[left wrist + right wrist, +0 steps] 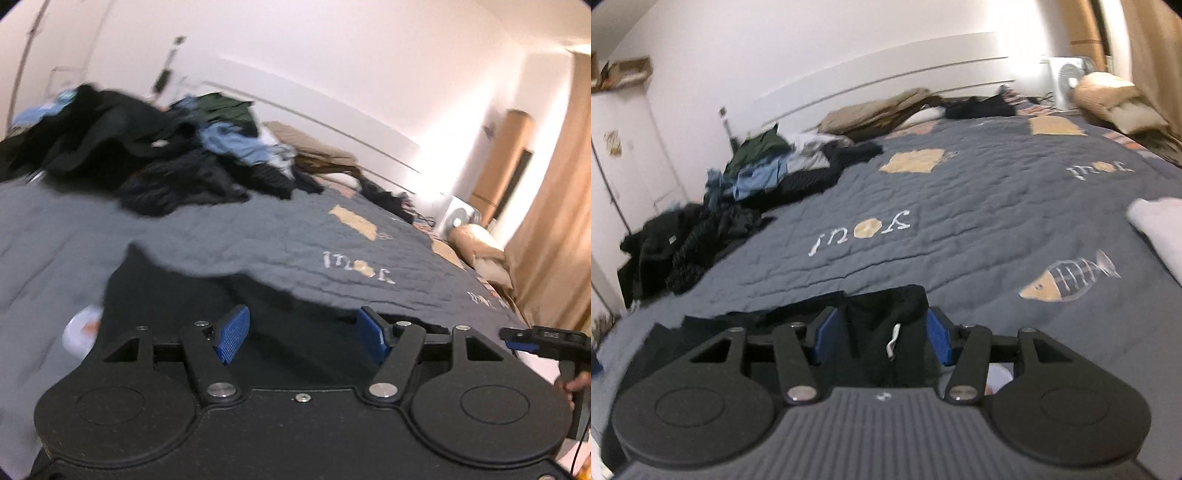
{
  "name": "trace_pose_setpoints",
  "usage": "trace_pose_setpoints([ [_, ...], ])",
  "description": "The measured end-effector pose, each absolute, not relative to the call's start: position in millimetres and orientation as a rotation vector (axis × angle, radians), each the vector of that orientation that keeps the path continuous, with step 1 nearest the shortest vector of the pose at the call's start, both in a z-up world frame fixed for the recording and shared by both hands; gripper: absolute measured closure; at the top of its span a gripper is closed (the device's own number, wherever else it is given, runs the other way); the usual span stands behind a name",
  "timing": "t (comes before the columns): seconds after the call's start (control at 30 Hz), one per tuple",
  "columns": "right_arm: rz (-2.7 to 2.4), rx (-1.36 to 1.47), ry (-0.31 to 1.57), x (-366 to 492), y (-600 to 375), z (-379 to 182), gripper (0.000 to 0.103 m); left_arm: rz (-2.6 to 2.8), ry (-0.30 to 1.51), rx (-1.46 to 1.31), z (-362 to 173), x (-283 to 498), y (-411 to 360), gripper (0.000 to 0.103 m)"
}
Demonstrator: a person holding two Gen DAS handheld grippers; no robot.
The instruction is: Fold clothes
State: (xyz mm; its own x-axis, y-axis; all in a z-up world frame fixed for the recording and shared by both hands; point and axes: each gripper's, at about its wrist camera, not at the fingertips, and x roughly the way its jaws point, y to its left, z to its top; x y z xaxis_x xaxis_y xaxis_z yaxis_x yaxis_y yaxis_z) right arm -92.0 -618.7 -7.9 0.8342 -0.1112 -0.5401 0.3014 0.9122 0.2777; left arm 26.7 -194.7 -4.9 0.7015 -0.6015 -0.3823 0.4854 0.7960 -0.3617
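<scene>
A black garment [184,295] lies flat on the grey quilted bed [258,229], just below both grippers. My left gripper [303,336] hovers over it with its blue pads wide apart and nothing between them. In the right wrist view the same black garment [879,325], with a small white tag, fills the gap between the fingers of my right gripper [882,338]. Those pads stand apart and do not visibly press the cloth. The right gripper [517,341] also shows at the left view's right edge, held by a hand [576,382].
A pile of dark, blue and green clothes [129,147] [701,229] covers the far left of the bed. A folded white item [1160,229] lies at the right. A white fan [1067,74] and tan bedding [1115,96] sit beyond the bed.
</scene>
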Motion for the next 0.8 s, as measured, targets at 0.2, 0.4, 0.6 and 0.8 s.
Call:
trace_pose_setpoints([
  [0.2,-0.144,0.327,0.616,-53.7,-632.7,-26.7,0.054,-0.631,0.543,-0.291,-27.3,50.2,-210.5,0.039],
  [0.4,-0.108,0.299,0.674,-28.1,-625.7,-48.5,0.054,-0.598,0.633,-0.342,-45.4,65.9,-205.6,0.039],
  [0.6,-0.122,0.281,0.711,-15.3,-626.7,-63.1,0.055,-0.575,0.668,-0.380,-49.2,66.7,-199.4,0.039],
  [0.8,-0.142,0.287,0.734,-9.5,-630.0,-71.5,0.086,-0.583,0.679,-0.367,-45.4,65.3,-202.1,0.039],
])
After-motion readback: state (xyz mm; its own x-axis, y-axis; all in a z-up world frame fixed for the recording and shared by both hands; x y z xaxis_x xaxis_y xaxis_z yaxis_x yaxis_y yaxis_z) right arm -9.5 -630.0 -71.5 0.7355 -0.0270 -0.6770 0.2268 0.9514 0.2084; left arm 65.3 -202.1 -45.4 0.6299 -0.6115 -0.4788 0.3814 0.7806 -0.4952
